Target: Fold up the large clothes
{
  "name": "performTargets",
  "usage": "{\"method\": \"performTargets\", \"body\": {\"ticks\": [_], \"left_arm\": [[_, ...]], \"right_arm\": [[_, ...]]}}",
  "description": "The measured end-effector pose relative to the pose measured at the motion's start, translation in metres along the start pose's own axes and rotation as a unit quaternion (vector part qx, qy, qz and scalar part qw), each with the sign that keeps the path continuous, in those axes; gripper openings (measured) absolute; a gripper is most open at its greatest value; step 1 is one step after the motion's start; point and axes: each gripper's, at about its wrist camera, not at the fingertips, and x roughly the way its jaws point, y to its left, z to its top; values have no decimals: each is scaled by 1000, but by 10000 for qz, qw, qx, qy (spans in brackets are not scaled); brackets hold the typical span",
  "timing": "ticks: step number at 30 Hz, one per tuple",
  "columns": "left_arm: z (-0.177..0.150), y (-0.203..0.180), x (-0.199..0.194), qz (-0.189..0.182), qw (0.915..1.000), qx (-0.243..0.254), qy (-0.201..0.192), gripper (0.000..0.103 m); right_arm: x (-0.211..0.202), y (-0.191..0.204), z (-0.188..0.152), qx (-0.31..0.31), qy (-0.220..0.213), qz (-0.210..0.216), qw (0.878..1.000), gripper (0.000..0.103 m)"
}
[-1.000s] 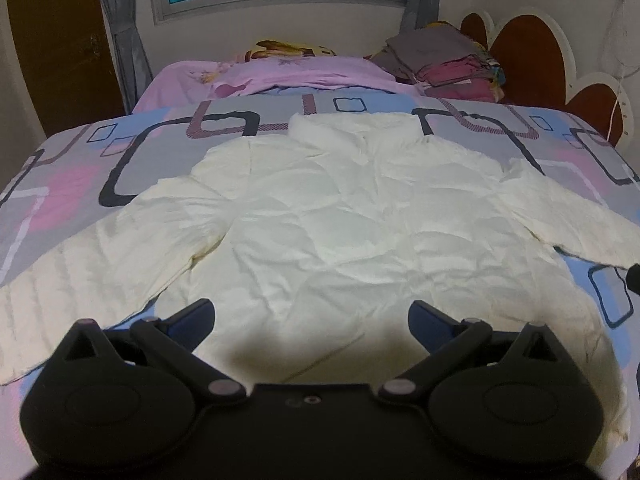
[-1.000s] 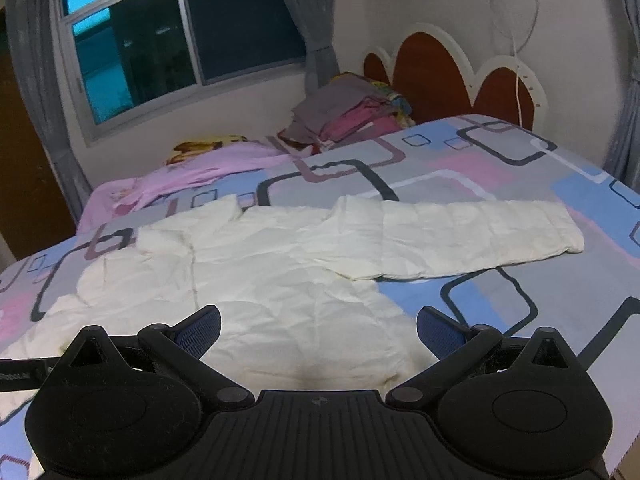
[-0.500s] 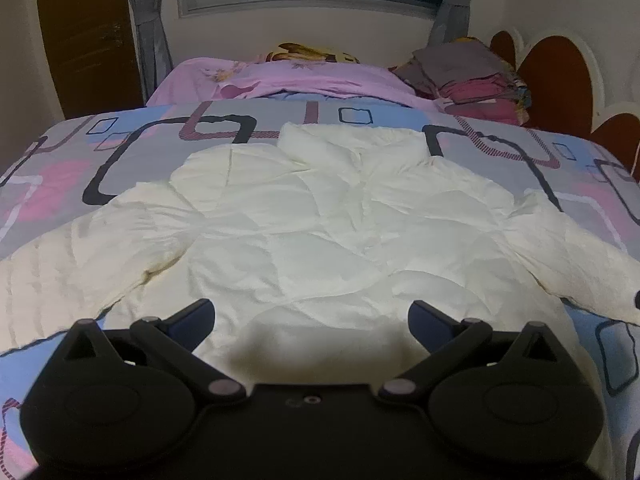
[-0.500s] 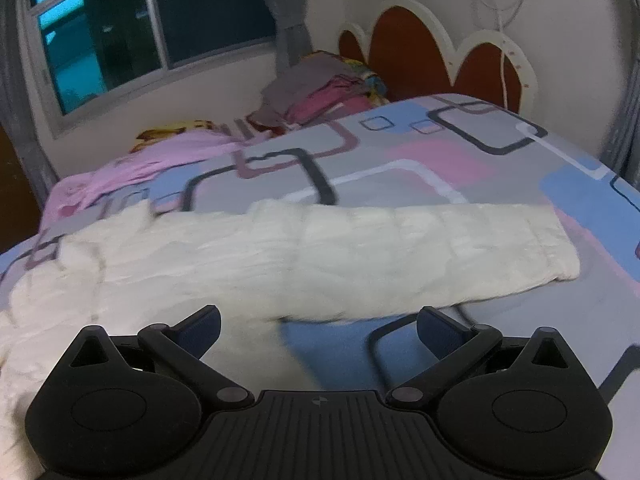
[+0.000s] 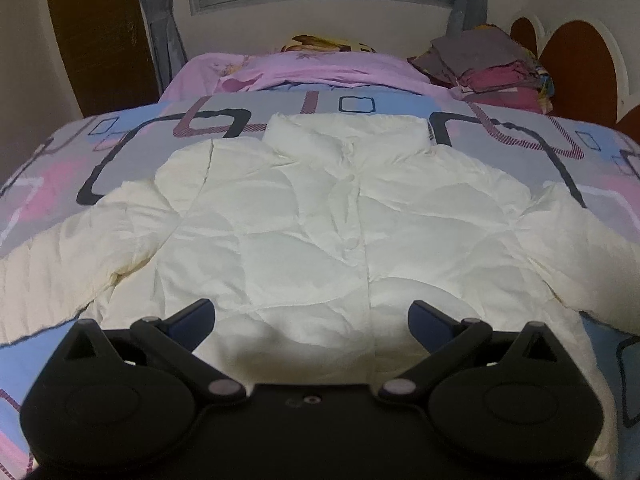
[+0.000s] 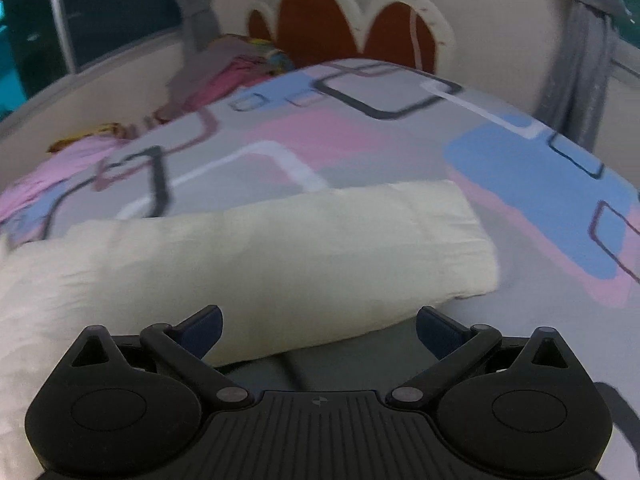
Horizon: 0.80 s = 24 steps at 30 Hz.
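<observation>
My left gripper (image 5: 311, 314) spread wide, holding nothing, above the hem of the cream jacket (image 5: 320, 220) lying flat on the patterned bedspread (image 5: 120, 152); my right gripper (image 6: 319, 326) likewise released, over its outstretched sleeve (image 6: 280, 252), view blurred

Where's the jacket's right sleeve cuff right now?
In the right wrist view, the sleeve cuff lies flat on the patterned bedspread, right of centre, just beyond the open right gripper.

I count: one cream jacket (image 5: 320, 220), two sleeves, one bed (image 5: 60, 184), one clothes pile (image 5: 488, 64), two tools.
</observation>
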Motion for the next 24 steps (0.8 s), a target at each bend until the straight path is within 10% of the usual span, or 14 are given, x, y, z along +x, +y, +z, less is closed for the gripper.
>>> {"method": "performTargets", "body": {"ticks": [3,6,14,22,24], "left_arm": [[1,-5,1,46,10000,46,4,103],[1,-9,0,132,9998,116,-20,103],[0,-8,-1,315,9994,151,32,103],[1,10,-1,396,9991,-42,117,103],[2,15,0,383,9991,-124,132,103]], "right_arm": [[11,-18,-1,187,133,-126,9997,102],[21,-32,-2,419,286,-92,9987,74],[39,-56,10,924,170,-146,9955,73],[41,-52,21,890,-92,-119,9959,12],[32,-45,25,758,-263,-58,9968,11]]}}
